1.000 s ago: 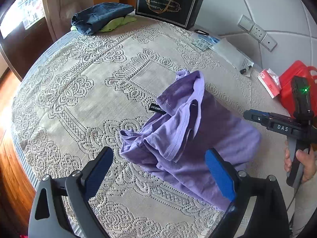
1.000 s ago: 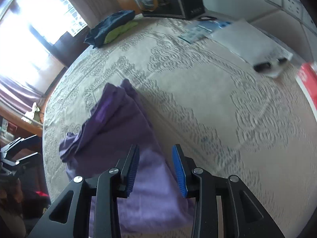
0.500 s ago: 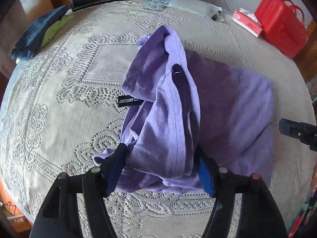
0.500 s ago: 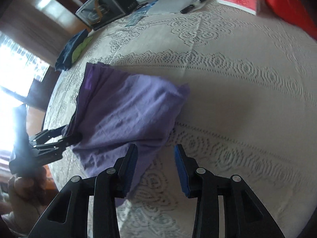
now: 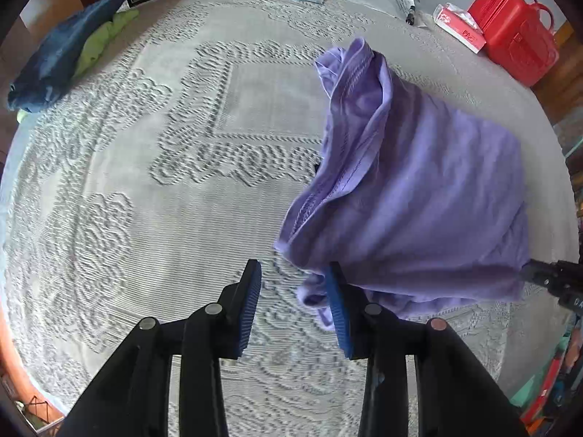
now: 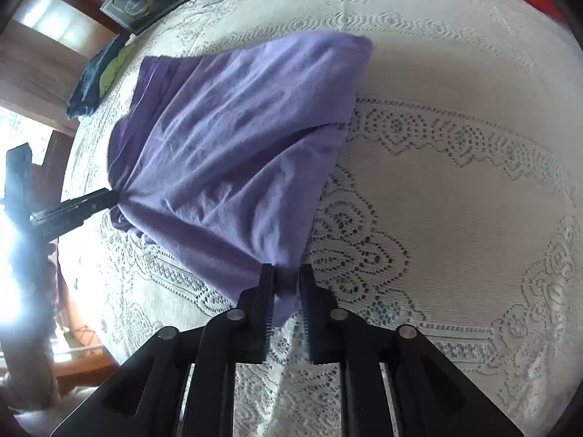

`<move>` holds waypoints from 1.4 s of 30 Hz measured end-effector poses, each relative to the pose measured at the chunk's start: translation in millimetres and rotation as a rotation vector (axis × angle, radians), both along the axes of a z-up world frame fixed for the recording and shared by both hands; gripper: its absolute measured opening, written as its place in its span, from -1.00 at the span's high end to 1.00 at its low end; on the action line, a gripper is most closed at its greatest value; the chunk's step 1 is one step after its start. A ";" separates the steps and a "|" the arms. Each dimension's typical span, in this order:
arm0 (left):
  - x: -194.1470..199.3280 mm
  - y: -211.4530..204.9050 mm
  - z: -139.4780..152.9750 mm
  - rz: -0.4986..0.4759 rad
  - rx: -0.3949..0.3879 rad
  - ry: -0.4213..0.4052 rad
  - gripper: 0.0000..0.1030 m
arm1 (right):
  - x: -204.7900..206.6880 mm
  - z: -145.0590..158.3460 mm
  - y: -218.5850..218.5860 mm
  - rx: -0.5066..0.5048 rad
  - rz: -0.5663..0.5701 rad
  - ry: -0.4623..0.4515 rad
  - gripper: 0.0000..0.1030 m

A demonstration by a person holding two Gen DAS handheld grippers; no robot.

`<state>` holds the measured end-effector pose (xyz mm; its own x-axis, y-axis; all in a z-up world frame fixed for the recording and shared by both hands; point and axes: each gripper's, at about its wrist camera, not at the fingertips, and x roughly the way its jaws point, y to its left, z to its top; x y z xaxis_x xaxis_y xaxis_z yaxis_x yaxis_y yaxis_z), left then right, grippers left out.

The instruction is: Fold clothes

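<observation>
The purple shirt [image 5: 419, 196] lies on the lace cloth [image 5: 145, 182], right of frame. The left gripper [image 5: 295, 306], jaws just closing, has nothing between them; the shirt's edge touches its right finger. The right gripper [image 6: 286, 291], narrowing too, straddles the shirt's lower corner.

The right gripper [image 6: 286, 291] has just been closing — a purple shirt [image 6: 233, 145] corner lies between its jaws.
</observation>
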<state>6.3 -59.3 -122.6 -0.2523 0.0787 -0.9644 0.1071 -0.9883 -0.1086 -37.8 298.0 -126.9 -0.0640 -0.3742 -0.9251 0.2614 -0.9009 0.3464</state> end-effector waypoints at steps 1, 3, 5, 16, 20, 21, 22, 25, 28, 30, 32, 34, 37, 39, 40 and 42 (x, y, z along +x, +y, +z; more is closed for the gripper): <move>-1.5 -5.8 8.6 0.005 0.009 0.015 0.18 | -2.2 5.3 6.1 -0.007 -0.022 0.015 0.50; -11.2 -10.8 28.1 0.009 0.034 0.071 -0.01 | -9.2 15.1 18.1 -0.023 -0.065 0.048 0.31; -30.3 -5.9 41.0 -0.015 0.036 0.119 -0.15 | -24.0 21.1 27.3 -0.009 -0.095 0.077 0.24; -141.5 54.6 -3.2 -0.174 0.101 0.087 -0.15 | -112.1 20.0 27.7 -0.063 -0.214 0.058 -0.61; -158.0 62.5 -21.7 -0.202 0.073 0.044 0.32 | -126.0 3.8 4.4 -0.012 -0.134 0.004 -0.50; -161.5 60.3 -24.9 -0.187 0.058 0.038 0.48 | -131.7 -3.3 -6.8 0.022 -0.104 -0.013 0.40; -163.8 55.0 -24.4 -0.154 0.056 0.051 0.53 | -136.0 -8.3 -14.0 0.055 -0.081 -0.014 0.88; -167.0 35.8 -23.3 -0.036 0.059 0.091 0.53 | -148.4 -2.1 -19.6 0.072 -0.093 0.066 0.86; -160.5 25.2 -20.7 0.029 0.071 0.110 0.53 | -156.7 4.0 -15.6 0.070 -0.162 0.156 0.62; -152.5 21.8 -15.4 0.045 0.087 0.117 0.42 | -158.3 5.5 -10.2 0.095 -0.210 0.186 0.19; -142.8 18.7 -8.3 0.058 0.103 0.130 -0.18 | -148.5 11.0 3.0 0.052 -0.256 0.180 0.18; -126.6 17.3 6.1 0.058 0.117 0.166 -0.59 | -129.5 19.6 12.3 0.021 -0.244 0.182 0.18; -98.6 21.9 18.5 0.035 0.115 0.159 -0.61 | -93.1 25.3 18.3 -0.031 -0.208 0.153 0.18; -81.0 29.1 16.1 0.012 0.097 0.128 -0.61 | -67.5 26.2 18.1 -0.065 -0.183 0.121 0.18; -71.9 32.8 12.8 0.008 0.072 0.116 -0.61 | -53.4 26.5 17.8 -0.065 -0.175 0.108 0.18; -55.9 36.8 5.2 0.007 0.049 0.096 -0.61 | -34.4 21.7 16.4 -0.071 -0.175 0.089 0.18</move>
